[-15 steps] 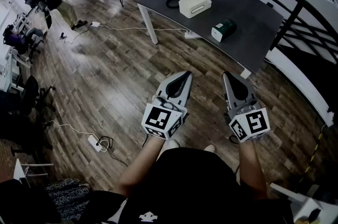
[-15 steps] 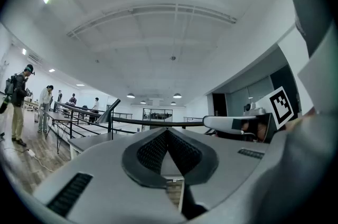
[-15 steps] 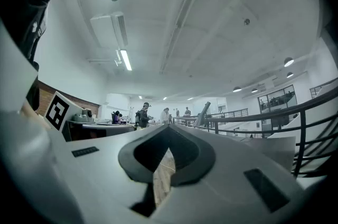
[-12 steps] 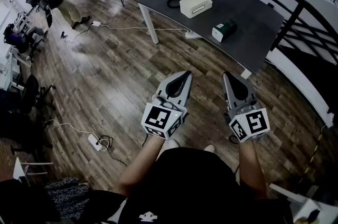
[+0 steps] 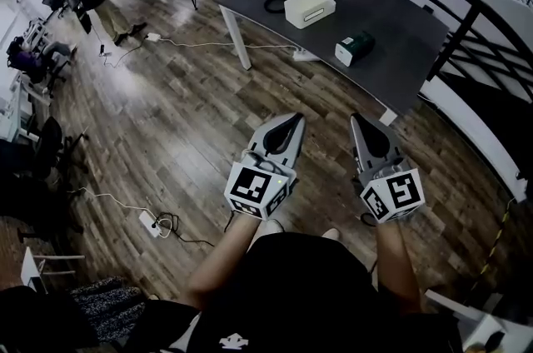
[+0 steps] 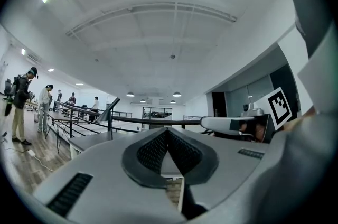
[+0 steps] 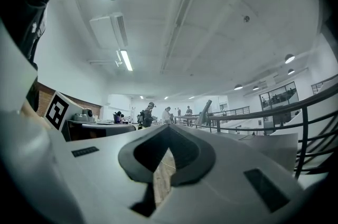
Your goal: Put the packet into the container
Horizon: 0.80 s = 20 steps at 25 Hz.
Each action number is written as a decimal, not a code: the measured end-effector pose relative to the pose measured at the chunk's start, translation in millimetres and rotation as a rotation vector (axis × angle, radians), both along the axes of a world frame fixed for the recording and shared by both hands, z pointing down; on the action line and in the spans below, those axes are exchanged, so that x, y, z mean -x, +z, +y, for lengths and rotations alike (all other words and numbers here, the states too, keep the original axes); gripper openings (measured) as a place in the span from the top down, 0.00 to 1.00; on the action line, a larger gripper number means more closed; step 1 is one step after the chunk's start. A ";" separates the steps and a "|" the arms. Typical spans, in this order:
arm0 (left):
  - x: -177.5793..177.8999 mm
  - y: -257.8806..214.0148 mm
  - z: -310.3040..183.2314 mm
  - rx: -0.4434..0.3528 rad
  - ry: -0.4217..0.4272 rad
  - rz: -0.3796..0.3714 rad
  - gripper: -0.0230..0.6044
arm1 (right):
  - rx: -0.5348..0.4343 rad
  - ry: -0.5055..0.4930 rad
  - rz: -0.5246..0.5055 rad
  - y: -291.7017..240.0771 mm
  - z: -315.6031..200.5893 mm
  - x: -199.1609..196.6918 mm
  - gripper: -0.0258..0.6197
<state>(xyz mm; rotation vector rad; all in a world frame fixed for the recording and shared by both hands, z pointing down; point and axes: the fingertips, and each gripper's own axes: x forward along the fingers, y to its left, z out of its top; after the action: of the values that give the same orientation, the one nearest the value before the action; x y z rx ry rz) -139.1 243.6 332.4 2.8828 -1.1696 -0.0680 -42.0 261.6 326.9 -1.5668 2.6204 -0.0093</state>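
While the person stood on the floor w/ both arms out level, neither claw had anything in it. On the left side, the left claw was clenched, tips meeting, nothing betw. them. Just beside it, the right claw was clenched too: tips together, only a sliver of floor showing through the gap lower down, no object there.

Ahead of the right claw and well apart from it, the packet, green w/ a white end, lay untouched on the dark counter. Farther ahead, beyond the packet and more toward the left claw's line, sat the container, a white box-like thing, also well apart from both claws. These two were near each other but not touching. Whether the container was open on top couldn't be told from the head view.

Progress, as a judgement: approx. nothing done. The packet wasn't picked up and wasn't in the container. Left to do: close in on the counter, open a claw, grip the packet, carry it over, release it inside.
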 end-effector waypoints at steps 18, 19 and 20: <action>-26.8 13.8 9.8 0.033 -0.001 -0.013 0.95 | 0.036 -0.014 0.020 14.7 16.2 -26.8 0.95; -31.9 14.8 12.3 0.034 0.001 -0.014 0.95 | 0.039 -0.011 0.023 16.1 18.5 -32.2 0.95; -37.6 16.1 14.7 0.034 0.002 -0.016 0.95 | 0.042 -0.009 0.025 17.6 21.0 -38.1 0.95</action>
<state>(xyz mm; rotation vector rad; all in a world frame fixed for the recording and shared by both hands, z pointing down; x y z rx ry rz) -101.6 258.3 348.5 2.8599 -1.1583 -0.0249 -3.9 282.6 344.4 -1.5788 2.6635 -0.0459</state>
